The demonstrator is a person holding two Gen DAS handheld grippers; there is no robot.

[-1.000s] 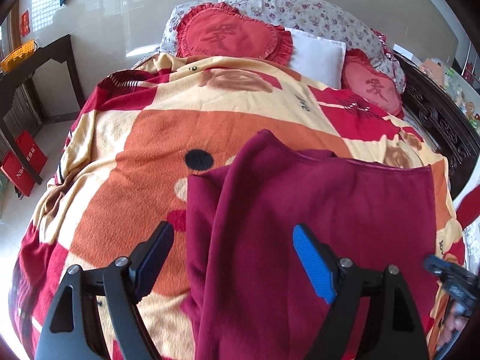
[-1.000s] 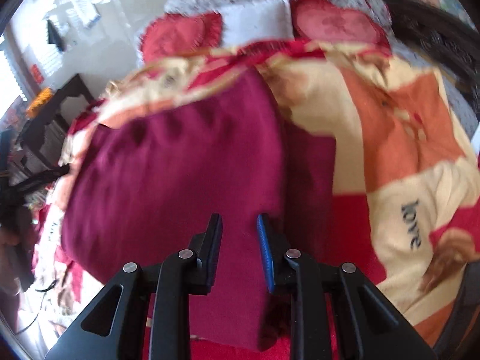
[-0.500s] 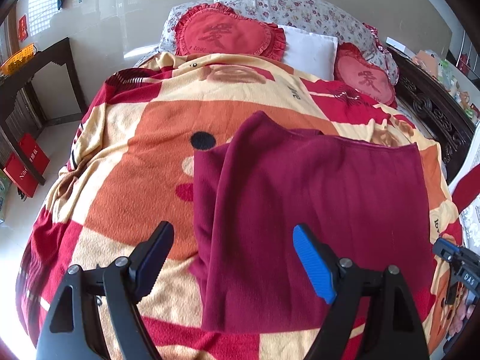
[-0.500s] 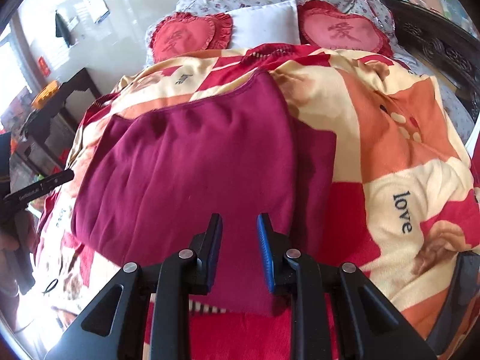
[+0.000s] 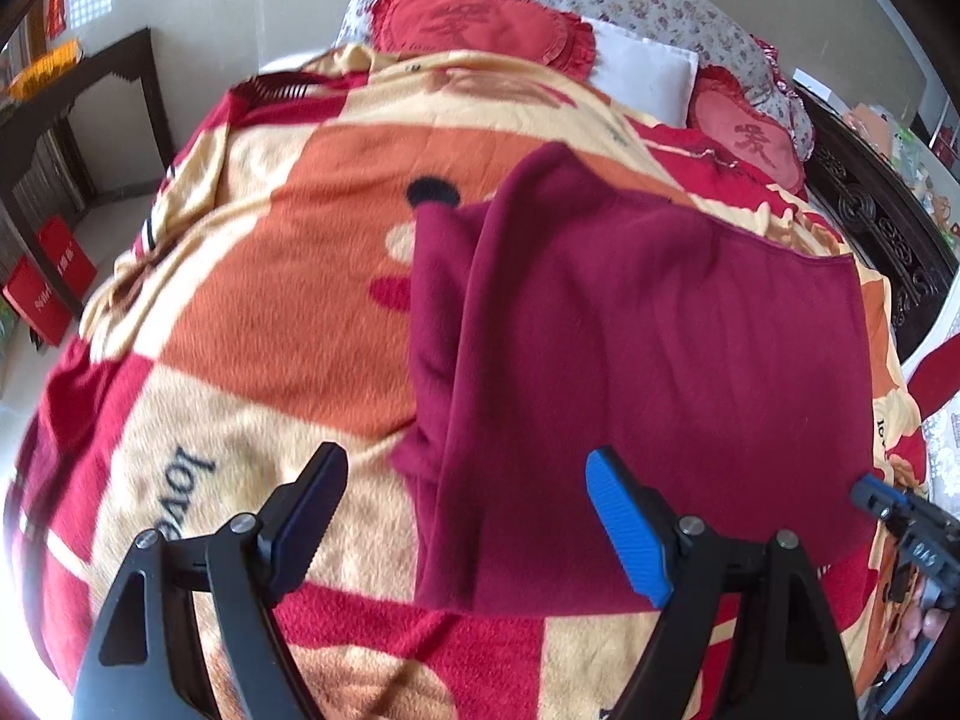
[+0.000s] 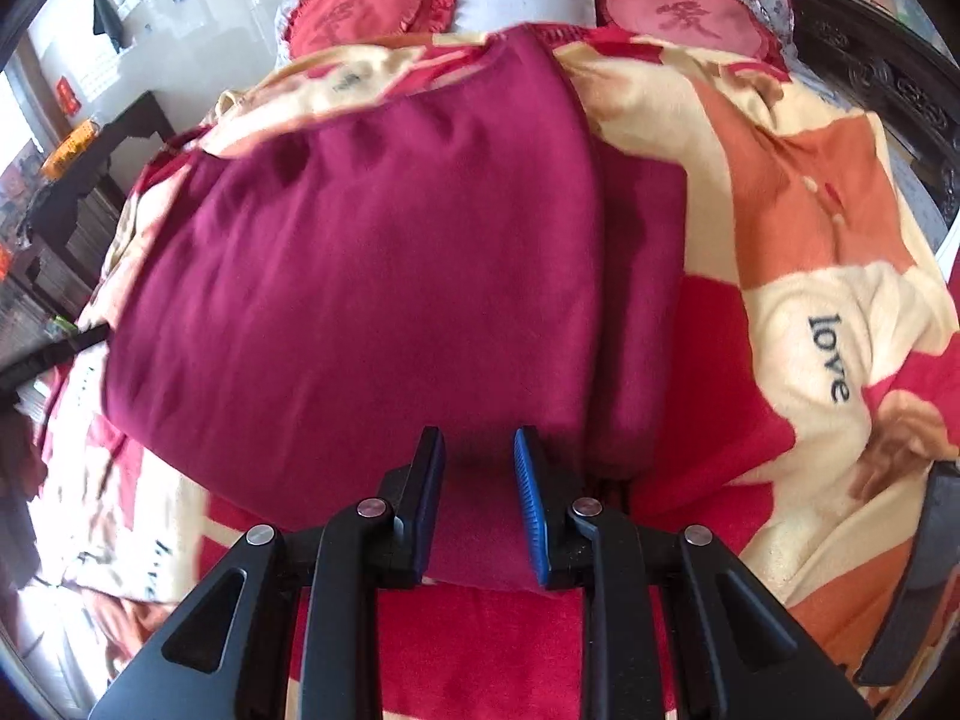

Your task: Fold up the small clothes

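Maroon garment [image 5: 648,348] on blanket [image 5: 288,312] (cushions [image 5: 480,18] beyond)

You can read "love" in dark letters on the blanket [image 6: 828,354], right of the maroon garment [image 6: 360,276]; both heart cushions [image 6: 684,18] bear one Chinese character.

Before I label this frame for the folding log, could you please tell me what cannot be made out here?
- Maroon garment: its type is unclear in both views; folded layers hide sleeves or a collar.
- Right gripper: whether its pads touch the cloth is unclear in the right wrist view; the garment's near edge lies between them.
- Blanket: the left wrist view blurs its print.
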